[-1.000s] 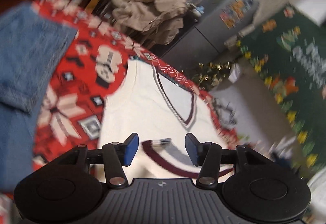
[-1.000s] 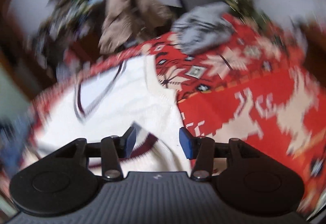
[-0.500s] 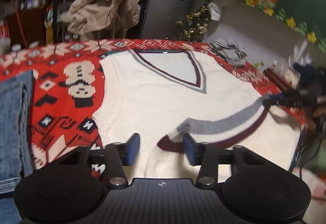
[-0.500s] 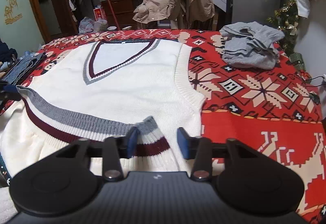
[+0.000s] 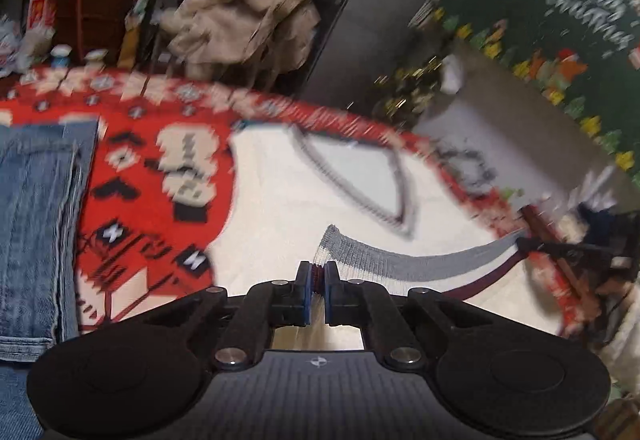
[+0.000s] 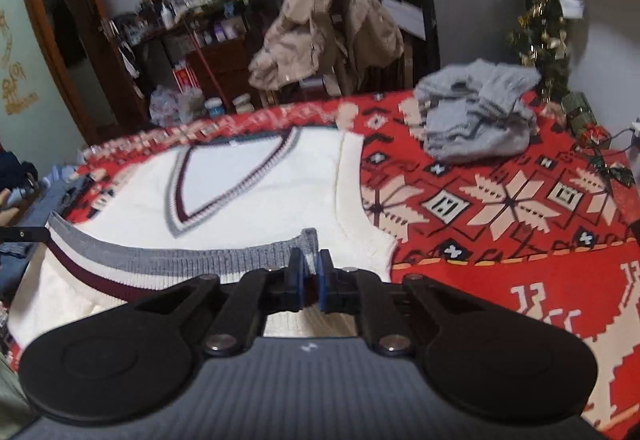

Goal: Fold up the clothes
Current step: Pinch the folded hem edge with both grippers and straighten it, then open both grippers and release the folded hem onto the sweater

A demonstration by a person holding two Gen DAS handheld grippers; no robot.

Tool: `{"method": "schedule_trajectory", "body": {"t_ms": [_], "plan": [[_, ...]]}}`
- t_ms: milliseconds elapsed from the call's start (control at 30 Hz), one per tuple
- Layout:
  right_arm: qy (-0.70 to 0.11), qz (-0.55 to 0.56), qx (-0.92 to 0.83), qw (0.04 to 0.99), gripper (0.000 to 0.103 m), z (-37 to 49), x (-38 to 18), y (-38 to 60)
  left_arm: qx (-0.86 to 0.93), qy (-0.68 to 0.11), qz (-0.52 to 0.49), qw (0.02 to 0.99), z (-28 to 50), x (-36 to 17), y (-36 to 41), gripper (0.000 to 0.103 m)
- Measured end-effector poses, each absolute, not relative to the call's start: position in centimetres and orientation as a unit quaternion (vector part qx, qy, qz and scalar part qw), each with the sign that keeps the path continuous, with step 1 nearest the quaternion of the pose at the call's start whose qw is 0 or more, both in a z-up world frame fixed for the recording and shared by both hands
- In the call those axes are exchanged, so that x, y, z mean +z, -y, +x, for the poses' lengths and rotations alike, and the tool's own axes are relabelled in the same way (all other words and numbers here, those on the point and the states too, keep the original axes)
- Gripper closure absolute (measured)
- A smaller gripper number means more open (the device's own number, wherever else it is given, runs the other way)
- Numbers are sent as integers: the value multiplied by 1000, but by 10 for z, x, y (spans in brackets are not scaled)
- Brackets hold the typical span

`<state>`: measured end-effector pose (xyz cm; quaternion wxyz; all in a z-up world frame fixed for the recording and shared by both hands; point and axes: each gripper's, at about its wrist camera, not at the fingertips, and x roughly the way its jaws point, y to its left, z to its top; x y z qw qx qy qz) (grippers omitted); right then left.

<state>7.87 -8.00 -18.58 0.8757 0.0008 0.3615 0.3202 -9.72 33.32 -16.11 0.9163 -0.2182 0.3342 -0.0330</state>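
Both grippers were open half a second ago with the hem between the fingers; now both have pinched shut on it. Left gripper (image 5: 316, 276) has its blue pads clamped on the left corner of the striped hem (image 5: 420, 266) of the white vest (image 5: 280, 200). Right gripper (image 6: 307, 268) is clamped on the hem's other corner (image 6: 306, 240). Hem is lifted off the vest body and stretched between the two grippers, grey band on top, white and maroon stripes below, sagging a little in the middle.

Vest lies flat, front up, on the red patterned cloth (image 6: 500, 272), V-neck (image 6: 224, 180) toward the far edge of that cloth. Lower part of the vest is bunched under the raised hem, near side.

Left of the vest on the cloth: folded blue jeans (image 5: 36, 224), apart from the vest. Right of the vest, toward the far right corner of the cloth: grey crumpled garment (image 6: 476, 116), well apart from the vest. Beyond the far edge of the cloth: beige jacket (image 6: 328, 24) draped over a chair. Left wrist view is motion-blurred, the far end of the hem there is hard to read.
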Motion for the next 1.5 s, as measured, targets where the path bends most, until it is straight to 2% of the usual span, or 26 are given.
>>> {"method": "schedule_trajectory", "body": {"t_ms": [267,300,367,400,433,500,567,633,733,767,967,1167,1433,1500], "plan": [[-385,-16,296,874,95,94,-217,69,1,-360,-215,908,-84,-185,-333,97],[-384,-17,291,876,90,94,-218,70,3,-361,-213,908,-85,-186,-331,95],[-377,-18,285,881,74,92,-217,71,6,-361,-220,906,-87,-184,-331,93],[-372,-21,278,885,61,90,-214,72,9,-357,-224,907,-89,-182,-332,91],[-368,-22,276,888,59,88,-210,74,12,-352,-227,908,-92,-179,-333,88],[-360,-24,273,892,55,84,-201,78,16,-340,-231,912,-100,-171,-334,75],[-353,-23,272,895,41,77,-189,83,18,-330,-232,915,-111,-162,-333,73],[-339,-31,273,900,19,64,-176,87,14,-326,-227,917,-123,-154,-329,70],[-323,-41,275,905,3,41,-157,91,8,-325,-209,922,-143,-141,-318,66],[-319,-43,277,905,1,33,-151,93,4,-325,-200,924,-150,-137,-313,64],[-306,-55,291,905,1,-12,-145,95,-3,-322,-161,933,-187,-130,-288,65],[-293,-67,304,904,1,-58,-138,97,24,-345,-195,918,-216,-150,-278,68],[-330,-23,249,910,1,-79,-177,132,54,-349,-250,902,-241,-171,-289,66],[-336,-3,240,911,6,-76,-183,146,53,-348,-258,900,-240,-174,-292,66]]}}
